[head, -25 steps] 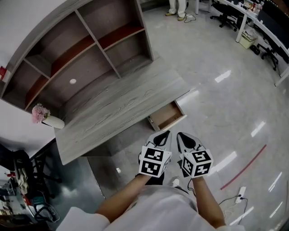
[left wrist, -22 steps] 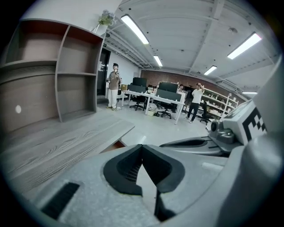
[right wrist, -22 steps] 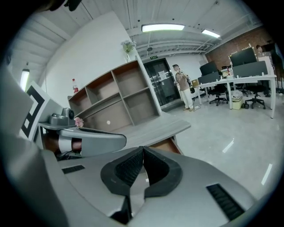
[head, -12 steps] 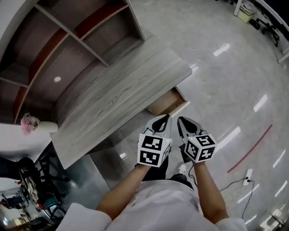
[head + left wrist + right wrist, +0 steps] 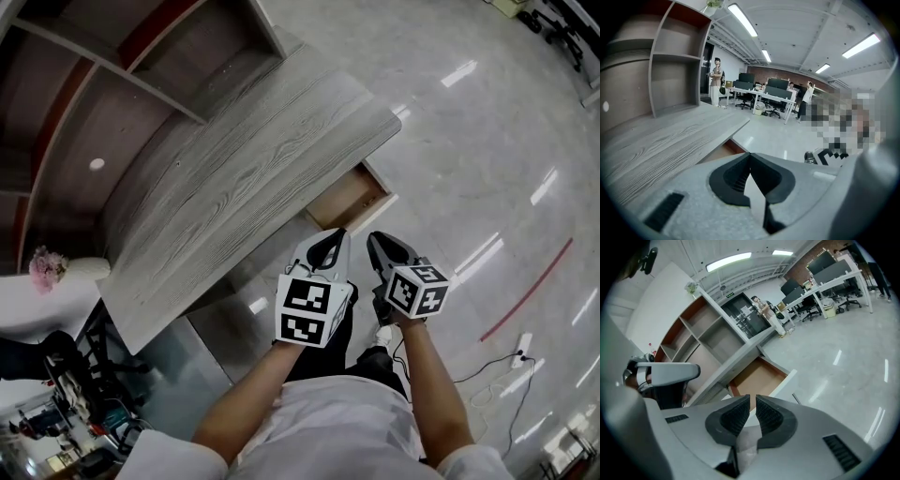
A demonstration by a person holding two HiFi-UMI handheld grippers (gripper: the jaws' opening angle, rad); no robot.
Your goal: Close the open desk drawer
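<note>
Head view
- Desk [image 5: 234, 178]: grey wood-grain top running slantwise across the upper left of the frame.
- Drawer [image 5: 352, 199]: pulled out from under the desk's near right corner, with its pale brown inside showing. It is not yet pushed in.
- Left gripper [image 5: 337, 234]: held just off the desk's near edge, its tip pointing at the drawer. Whether the jaws are together or apart is hard to judge from above.
- Right gripper [image 5: 375, 240]: beside the left one and farther from the desk, aimed at the drawer front but not touching it.
- Shelf unit [image 5: 112, 56]: stands along the desk's far side.
- Pink flowers [image 5: 43, 266]: at the desk's left end.

Left gripper view
- Jaws of the left gripper [image 5: 750, 154]: pressed together at the tips, pinching nothing.
- Desk [image 5: 661, 140]: its top fills the left side, with the shelf unit [image 5: 670, 70] rising behind it.
- Drawer [image 5: 723, 153]: only a brown sliver shows below the desk's corner, just ahead of the tips and apart from them.
- Office desks and chairs [image 5: 764, 96]: well beyond the desk, with people standing among them.

Right gripper view
- Jaws of the right gripper [image 5: 753, 399]: closed to a thin slit, with nothing held.
- Drawer [image 5: 759, 378]: open, sticking out from under the desk, straight ahead of the tips with a gap between.
- Left gripper [image 5: 670, 373]: on the desk side of the frame, level with the drawer.
</note>
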